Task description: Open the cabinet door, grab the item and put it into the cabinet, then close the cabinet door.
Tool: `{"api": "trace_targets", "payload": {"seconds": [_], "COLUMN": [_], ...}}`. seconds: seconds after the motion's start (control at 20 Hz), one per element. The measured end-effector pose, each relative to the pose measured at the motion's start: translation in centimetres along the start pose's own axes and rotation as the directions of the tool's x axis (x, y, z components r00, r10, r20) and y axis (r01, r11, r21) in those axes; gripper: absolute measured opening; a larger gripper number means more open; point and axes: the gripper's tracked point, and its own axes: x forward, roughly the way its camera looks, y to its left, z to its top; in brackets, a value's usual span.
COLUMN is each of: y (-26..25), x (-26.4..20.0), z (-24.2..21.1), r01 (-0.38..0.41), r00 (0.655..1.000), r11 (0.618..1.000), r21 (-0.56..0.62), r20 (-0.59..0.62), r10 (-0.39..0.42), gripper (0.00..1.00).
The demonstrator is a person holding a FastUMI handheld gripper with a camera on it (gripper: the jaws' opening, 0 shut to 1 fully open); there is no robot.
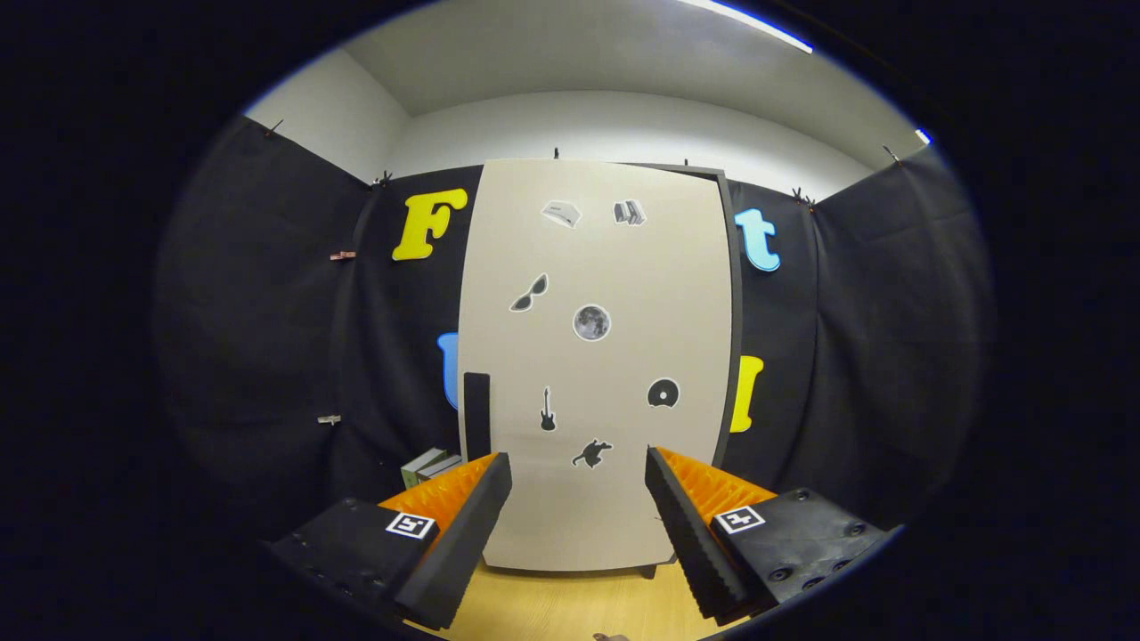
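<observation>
Two fingers of the tongs [579,525] are standing wide apart right up front, gripping nothing, with bare wooden tabletop [570,605] showing in the gap between them. Just beyond the fingertips, the cabinet door [597,374] is facing us square on, a tall pale panel dotted with small stickers, and it is looking shut or very nearly so, with a dark edge of the cabinet [732,312] peeking out along its right side. Watch the near left of that door: a dark upright handle [476,414] is sitting low on its left edge, just ahead of the left finger. That is where I would be taking hold, closing the fingers across the bar and swinging outward. The door is looking like stiff, flat board, so it should be pivoting on its hinges rather than flexing, and the smooth face is offering nothing to pinch except that handle. Over to the left of the cabinet, partly hidden behind the left finger, a couple of small boxes [429,465] are sitting on the tabletop, probably the item to be stowed. They are looking light and rigid, with flat sides that should be taking a squeeze well, though how they are stacked is hard to tell from here. Farther back, black cloth is hanging as the booth's wall.
</observation>
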Motion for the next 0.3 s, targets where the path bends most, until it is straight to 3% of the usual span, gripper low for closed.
{"api": "trace_targets", "payload": {"seconds": [0.3], "y": [0.09], "x": [0.19], "z": [-0.12], "r01": [-0.005], "r00": [1.000], "r11": [1.000], "r21": [-0.001], "r20": [-0.005], "r10": [0.005], "gripper": [0.98]}}
